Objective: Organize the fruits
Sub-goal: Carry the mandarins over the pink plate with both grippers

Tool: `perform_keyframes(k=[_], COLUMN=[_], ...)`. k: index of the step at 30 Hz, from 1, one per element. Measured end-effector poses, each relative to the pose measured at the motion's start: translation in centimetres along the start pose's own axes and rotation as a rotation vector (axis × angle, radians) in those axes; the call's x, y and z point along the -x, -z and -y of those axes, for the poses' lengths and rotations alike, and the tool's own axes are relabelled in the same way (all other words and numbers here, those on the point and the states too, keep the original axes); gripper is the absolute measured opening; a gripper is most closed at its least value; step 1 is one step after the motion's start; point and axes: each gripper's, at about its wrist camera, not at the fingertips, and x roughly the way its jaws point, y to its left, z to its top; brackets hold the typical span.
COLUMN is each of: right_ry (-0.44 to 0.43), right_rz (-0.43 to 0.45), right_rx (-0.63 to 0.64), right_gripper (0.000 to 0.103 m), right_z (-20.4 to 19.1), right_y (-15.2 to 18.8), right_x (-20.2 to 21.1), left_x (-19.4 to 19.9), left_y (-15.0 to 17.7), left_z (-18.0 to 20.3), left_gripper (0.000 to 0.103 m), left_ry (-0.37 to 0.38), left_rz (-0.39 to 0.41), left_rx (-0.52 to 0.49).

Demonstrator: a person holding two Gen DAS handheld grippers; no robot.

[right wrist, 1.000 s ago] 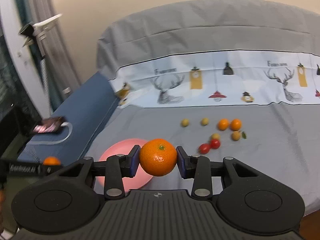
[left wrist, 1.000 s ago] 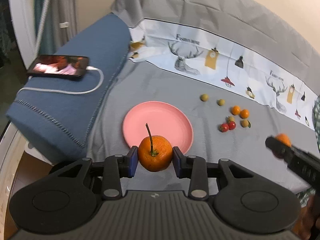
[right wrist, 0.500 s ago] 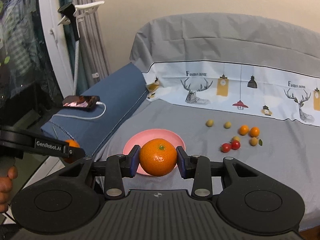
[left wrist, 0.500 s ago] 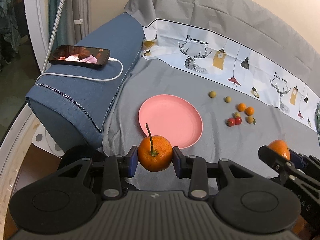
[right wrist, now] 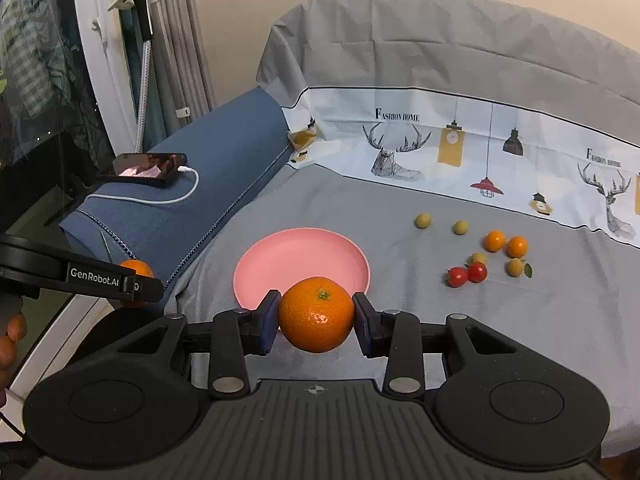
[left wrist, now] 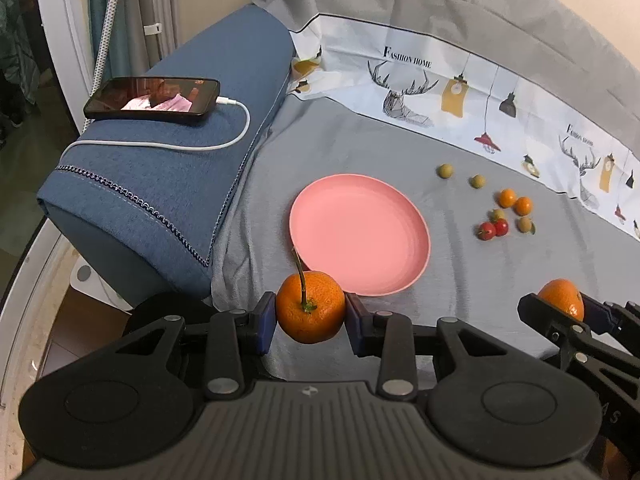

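My left gripper (left wrist: 310, 318) is shut on a stemmed tangerine (left wrist: 310, 307), held above the near edge of the grey cloth, just in front of an empty pink plate (left wrist: 360, 236). My right gripper (right wrist: 316, 318) is shut on a second tangerine (right wrist: 316, 314), also near the plate (right wrist: 300, 264). The right gripper's tangerine shows at the right in the left wrist view (left wrist: 560, 296). Small fruits lie right of the plate: two red cherry tomatoes (right wrist: 466, 274), two small orange fruits (right wrist: 506, 243) and several yellow-green ones (right wrist: 423, 220).
A blue cushion (left wrist: 168, 184) lies at the left with a phone (left wrist: 152, 98) and its white cable on top. A printed cloth (right wrist: 460, 144) drapes the back. A curtain and white frame (right wrist: 104, 64) stand far left. The cloth's near edge drops off below the grippers.
Both grippers have drawn back and to the left from the cloth, each still holding its tangerine. The plate and fruits now sit farther off; the cushion and phone fill more of the views.
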Motion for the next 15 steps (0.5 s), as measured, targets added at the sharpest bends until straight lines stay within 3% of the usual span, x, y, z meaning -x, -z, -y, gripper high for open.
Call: perform_keyframes(k=[15], right_ry=[-0.002], right_rz=[-0.108], right_rx=[-0.024], right_gripper=[0.04], right_z=[1.1], right_y=[-0.4], right_x=[-6.5], left_x=[-6.1], left_y=[-2.4], left_z=[0.2], left_gripper=[0.04], left_ry=[-0.027], left_rz=[-0.092], left_rx=[-0.024])
